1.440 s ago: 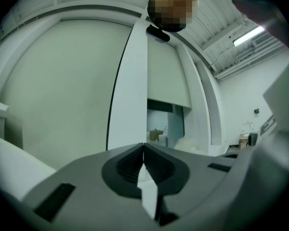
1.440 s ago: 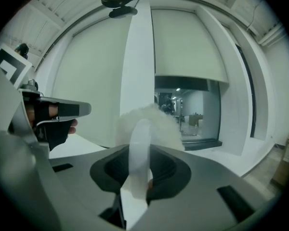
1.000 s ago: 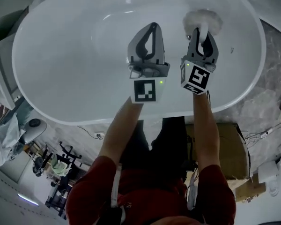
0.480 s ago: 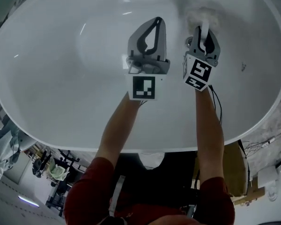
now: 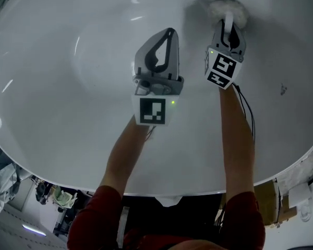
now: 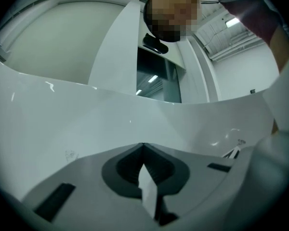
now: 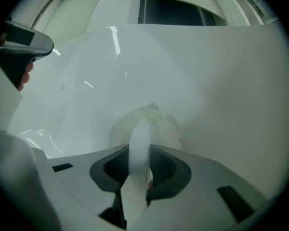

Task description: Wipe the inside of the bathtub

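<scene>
The white bathtub [image 5: 52, 98] fills the head view. A fluffy white cleaning pad [image 5: 221, 8] rests against its glossy inner surface at the far side, with a small dark mark [image 5: 283, 89] well apart to the right.

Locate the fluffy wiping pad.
Head view, upper right: the fluffy pad sits against the bathtub wall, its white handle clamped in the right gripper.

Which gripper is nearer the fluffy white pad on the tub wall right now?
Right. The right gripper is shut on the handle, with the fluffy pad just beyond its jaws against the bathtub. The left gripper, jaws together and empty, hangs apart to the pad's left.
</scene>
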